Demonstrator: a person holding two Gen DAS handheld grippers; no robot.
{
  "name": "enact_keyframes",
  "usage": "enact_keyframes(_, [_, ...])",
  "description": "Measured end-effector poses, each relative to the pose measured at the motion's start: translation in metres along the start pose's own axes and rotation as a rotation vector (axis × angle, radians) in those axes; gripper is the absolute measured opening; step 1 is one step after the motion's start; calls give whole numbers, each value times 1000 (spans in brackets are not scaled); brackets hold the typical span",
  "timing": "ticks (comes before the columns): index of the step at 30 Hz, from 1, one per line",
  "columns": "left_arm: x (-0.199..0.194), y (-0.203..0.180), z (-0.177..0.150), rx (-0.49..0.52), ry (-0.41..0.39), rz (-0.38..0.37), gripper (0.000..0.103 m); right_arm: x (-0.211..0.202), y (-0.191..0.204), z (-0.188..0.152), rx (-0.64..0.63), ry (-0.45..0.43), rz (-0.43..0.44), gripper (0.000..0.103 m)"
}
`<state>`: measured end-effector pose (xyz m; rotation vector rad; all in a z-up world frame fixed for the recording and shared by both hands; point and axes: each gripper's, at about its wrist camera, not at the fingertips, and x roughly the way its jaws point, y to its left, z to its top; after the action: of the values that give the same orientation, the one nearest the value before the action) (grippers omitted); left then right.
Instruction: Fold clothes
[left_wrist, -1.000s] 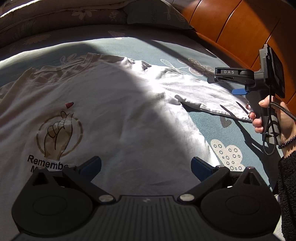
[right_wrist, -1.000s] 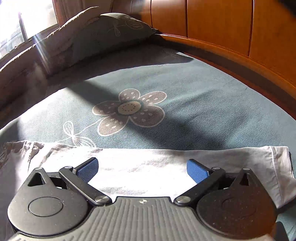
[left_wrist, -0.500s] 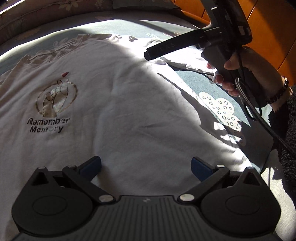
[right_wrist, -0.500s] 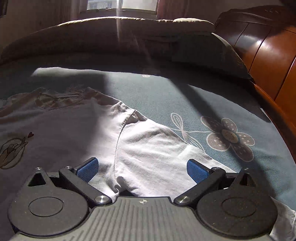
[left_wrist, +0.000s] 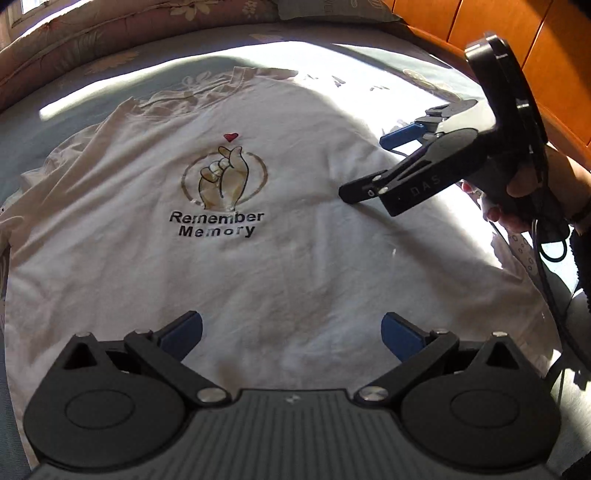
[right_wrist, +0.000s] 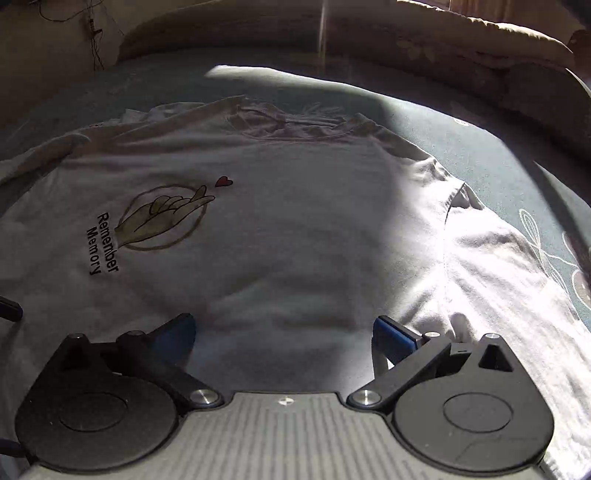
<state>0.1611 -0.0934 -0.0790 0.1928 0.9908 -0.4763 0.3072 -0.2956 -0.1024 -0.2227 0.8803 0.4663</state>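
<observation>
Having been swung from the sleeve (right_wrist: 498, 258) to above the shirt (left_wrist: 295, 258) spread flat on the bed (left_wrist: 74, 92), the right gripper (right_wrist: 282, 338) is held wide like the left gripper (left_wrist: 291, 330), both seemingly empty, so folding is yet to be started.

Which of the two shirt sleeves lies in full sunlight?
The sleeve at the right tongs' right, beside the sheet's flower print; the other sleeve, far left, is shaded.

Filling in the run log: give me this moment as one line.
stage: before first fold | T-shirt: flat on bed, print up | left gripper: open, empty | right gripper: open, empty
</observation>
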Motion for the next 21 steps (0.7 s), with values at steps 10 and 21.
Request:
enact_keyframes(10, [40,151,100,-543,-177,-168,102,1,-1,0,-14,13,-1,103])
enact_keyframes(21, [101,250,126,-831,-220,-226,102,6,-3,1,-21,-11,14,103])
